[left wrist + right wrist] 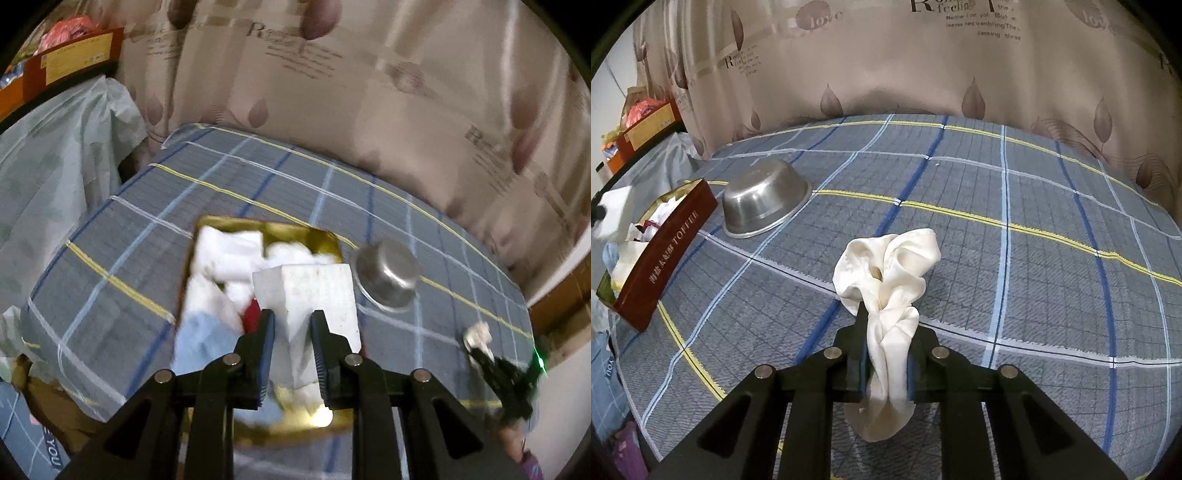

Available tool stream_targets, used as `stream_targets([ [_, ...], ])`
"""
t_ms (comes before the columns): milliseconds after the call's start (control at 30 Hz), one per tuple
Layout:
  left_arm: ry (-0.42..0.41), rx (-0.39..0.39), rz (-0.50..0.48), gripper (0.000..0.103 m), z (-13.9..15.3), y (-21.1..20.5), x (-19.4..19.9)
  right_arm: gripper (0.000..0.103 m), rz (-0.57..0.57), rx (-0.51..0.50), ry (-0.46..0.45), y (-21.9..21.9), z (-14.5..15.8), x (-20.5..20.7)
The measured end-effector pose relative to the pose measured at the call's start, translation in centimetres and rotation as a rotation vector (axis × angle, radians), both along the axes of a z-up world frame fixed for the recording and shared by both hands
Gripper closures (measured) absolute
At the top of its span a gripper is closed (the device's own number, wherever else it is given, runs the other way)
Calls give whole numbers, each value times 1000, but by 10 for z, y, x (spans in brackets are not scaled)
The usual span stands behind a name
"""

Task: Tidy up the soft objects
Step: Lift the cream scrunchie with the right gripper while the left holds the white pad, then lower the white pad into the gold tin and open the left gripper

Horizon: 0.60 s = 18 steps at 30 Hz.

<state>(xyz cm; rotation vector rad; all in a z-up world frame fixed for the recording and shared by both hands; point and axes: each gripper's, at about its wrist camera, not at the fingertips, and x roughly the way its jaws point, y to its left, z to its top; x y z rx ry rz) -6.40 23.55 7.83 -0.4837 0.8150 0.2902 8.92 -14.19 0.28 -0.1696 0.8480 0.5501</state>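
Observation:
My left gripper (293, 315) is shut on a white foam block (314, 291), which hangs over a gold-lined tin box (295, 230). The box holds several white soft pieces (229, 254), a light blue cloth (203, 336) and something red (253, 314). In the right wrist view the same box (670, 245) is dark red and reads TOFFEE, and the foam block (615, 210) shows at the far left edge. My right gripper (888, 317) is shut on a crumpled cream satin cloth (890, 258) that bulges above the fingers and hangs below them, just over the checked bedspread (1015, 258).
A steel bowl (764, 197) lies upside down beside the box, also seen as the bowl (386, 275) in the left wrist view. A leaf-print curtain (886, 66) hangs behind the bed. Orange cartons (70, 62) and a plastic-covered pile (55, 166) stand at the left.

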Motion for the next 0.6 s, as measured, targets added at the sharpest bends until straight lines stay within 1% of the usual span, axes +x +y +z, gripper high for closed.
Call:
stream_targets([
  [200,29,21,31,82,-17,34,33,88,-1,-19,15,2,-4,2],
  [267,45,42,37,82,-24,43,43,88,0,-25,16,3,-6,3],
  [367,65,36,43,82,-35,57,55,87,0,-31,19,4,-7,3],
  [500,69,-4,67,82,-44,70,58,87,0,-35,22,5,-7,3],
  [533,70,-2,70,80,-45,70,58,87,1,-36,23,5,-7,4],
  [600,80,30,74,80,-45,68,58,87,1,-37,24,5,-8,4],
])
